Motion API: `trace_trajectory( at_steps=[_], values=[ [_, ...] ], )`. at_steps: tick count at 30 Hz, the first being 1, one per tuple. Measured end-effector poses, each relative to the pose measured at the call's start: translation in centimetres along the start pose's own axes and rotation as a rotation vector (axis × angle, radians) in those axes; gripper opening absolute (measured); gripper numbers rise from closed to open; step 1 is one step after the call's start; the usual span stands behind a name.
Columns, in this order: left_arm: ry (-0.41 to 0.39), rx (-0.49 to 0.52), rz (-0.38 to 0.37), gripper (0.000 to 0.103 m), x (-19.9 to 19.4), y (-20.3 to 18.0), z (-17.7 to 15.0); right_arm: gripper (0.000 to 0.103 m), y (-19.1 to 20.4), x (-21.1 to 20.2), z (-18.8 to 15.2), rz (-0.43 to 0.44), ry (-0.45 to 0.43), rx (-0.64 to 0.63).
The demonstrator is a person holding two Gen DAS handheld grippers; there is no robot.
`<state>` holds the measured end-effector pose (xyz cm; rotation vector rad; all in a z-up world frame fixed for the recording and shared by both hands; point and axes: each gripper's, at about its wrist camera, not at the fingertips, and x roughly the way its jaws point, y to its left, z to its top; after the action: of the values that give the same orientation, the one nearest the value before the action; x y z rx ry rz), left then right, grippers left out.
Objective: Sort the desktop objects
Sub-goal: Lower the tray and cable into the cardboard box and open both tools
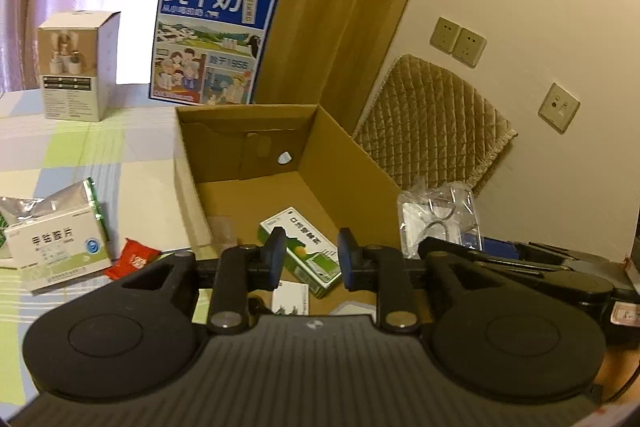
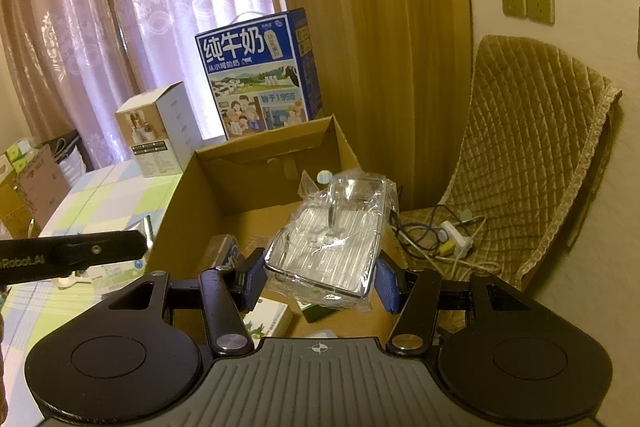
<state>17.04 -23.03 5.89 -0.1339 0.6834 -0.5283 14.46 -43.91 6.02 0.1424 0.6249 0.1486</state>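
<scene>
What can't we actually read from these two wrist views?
- Left wrist: near end of the cardboard box floor, hidden by the left tongs.
- Right wrist: contents under the plastic-wrapped clear case, which the right tongs hold.
- Both: small print on the green medicine box, too blurred.

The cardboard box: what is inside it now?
Inside the cardboard box: a green carton and a white carton. The left gripper covers the near floor.

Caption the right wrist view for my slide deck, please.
Right gripper holds a clear plastic-wrapped case above the open cardboard box.
</scene>
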Motion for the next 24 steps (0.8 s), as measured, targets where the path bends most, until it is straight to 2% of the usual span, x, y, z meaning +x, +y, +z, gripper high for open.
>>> trace_trajectory(
  at_steps=[11,24],
  values=[
    [-0.004,-0.026,0.038,0.026,-2.4,1.5,-1.6,0.053,1.6,0.1,0.1,0.026,0.007,-0.016],
    [-0.001,-0.035,0.047,0.028,-3.3,2.1,-2.6,0.053,2.8,0.6,0.3,0.039,0.013,-0.018]
  ],
)
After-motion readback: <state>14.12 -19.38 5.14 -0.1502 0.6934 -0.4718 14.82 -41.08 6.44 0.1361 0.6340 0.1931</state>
